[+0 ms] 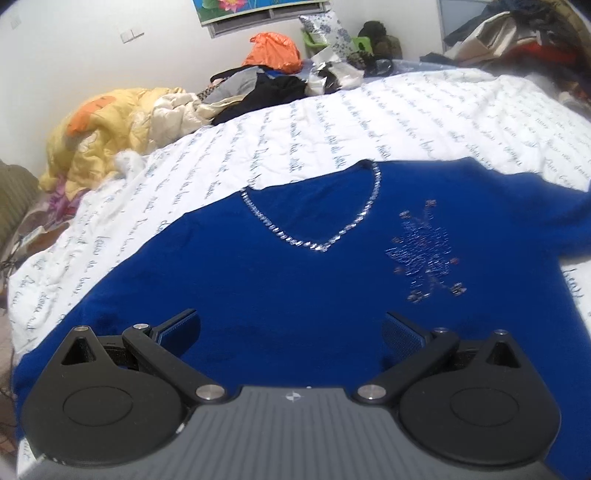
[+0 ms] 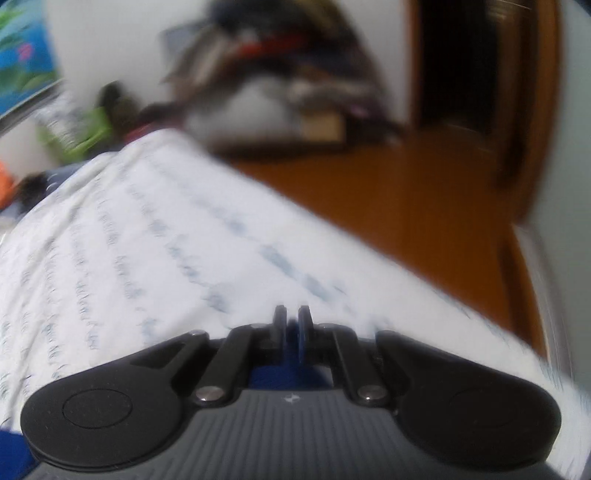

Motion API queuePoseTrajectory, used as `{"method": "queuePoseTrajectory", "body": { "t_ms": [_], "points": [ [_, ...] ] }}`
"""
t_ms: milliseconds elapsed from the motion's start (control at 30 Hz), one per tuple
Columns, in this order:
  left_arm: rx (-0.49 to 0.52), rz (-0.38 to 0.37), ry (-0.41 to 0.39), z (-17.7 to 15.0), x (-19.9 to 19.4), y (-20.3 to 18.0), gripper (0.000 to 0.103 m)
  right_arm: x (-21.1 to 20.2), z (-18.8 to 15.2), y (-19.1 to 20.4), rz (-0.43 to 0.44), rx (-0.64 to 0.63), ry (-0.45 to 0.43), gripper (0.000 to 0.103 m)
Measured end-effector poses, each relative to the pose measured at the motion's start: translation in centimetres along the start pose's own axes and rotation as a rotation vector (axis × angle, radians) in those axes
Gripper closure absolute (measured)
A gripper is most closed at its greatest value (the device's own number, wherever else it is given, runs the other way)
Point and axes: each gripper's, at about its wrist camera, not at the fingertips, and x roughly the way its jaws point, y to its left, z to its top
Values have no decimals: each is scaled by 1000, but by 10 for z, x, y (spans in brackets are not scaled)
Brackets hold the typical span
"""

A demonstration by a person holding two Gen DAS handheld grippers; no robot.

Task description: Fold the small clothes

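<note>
A royal-blue top (image 1: 280, 280) with a sequin-trimmed V neckline (image 1: 325, 240) and a beaded chest motif (image 1: 424, 251) lies flat on the white bed sheet (image 1: 406, 122). My left gripper (image 1: 291, 332) is open, low over the top's body, with blue cloth between its spread fingers but not gripped. My right gripper (image 2: 291, 325) is shut on a fold of the blue top (image 2: 280, 373) that shows under its fingers, above the white sheet (image 2: 147, 240). The right wrist view is motion-blurred.
A yellow quilt (image 1: 96, 140) and piled clothes (image 1: 258, 88) lie at the bed's far left. More clothes are heaped at the far right (image 1: 524, 33). The right wrist view shows the bed's edge, orange-brown floor (image 2: 406, 192) and a dark doorway (image 2: 465, 66).
</note>
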Motion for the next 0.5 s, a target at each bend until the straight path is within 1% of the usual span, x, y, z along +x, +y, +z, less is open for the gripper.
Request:
{"method": "queuePoseTrajectory", "body": {
  "t_ms": [67,100,167,233,267,300,333,367,400,433,467,500],
  "points": [
    [-10,-10,7,1,2,3,0,-14,-15,-21,85,133,-57,97],
    [-17,-12,7,1,3,4,0,-20,-23,-31,110,213,-55,95],
    [-27,-21,9,2,4,4,0,-25,-35,-52,177,363,-12,95],
    [-22,-35,21,1,7,2,0,-26,-49,-63,286,432,31,95],
    [-16,-42,28,0,8,0,0,-24,-54,-63,317,436,56,94],
    [-7,-45,35,-1,10,-2,0,-23,-60,-63,322,437,81,91],
    [-1,-43,37,-1,10,-4,0,-21,-65,-65,318,445,102,80],
    [4,-40,35,-1,10,-4,0,-22,-71,-67,311,458,114,74],
    [6,-37,34,-1,10,-5,0,-21,-74,-68,315,474,105,65],
    [6,-37,34,-1,9,-5,0,-21,-72,-71,342,471,69,45],
    [4,-40,35,-1,9,-5,0,-23,-68,-71,334,457,34,35],
    [1,-41,34,-1,9,-4,0,-24,-62,-70,309,437,-10,27]
  ]
}}
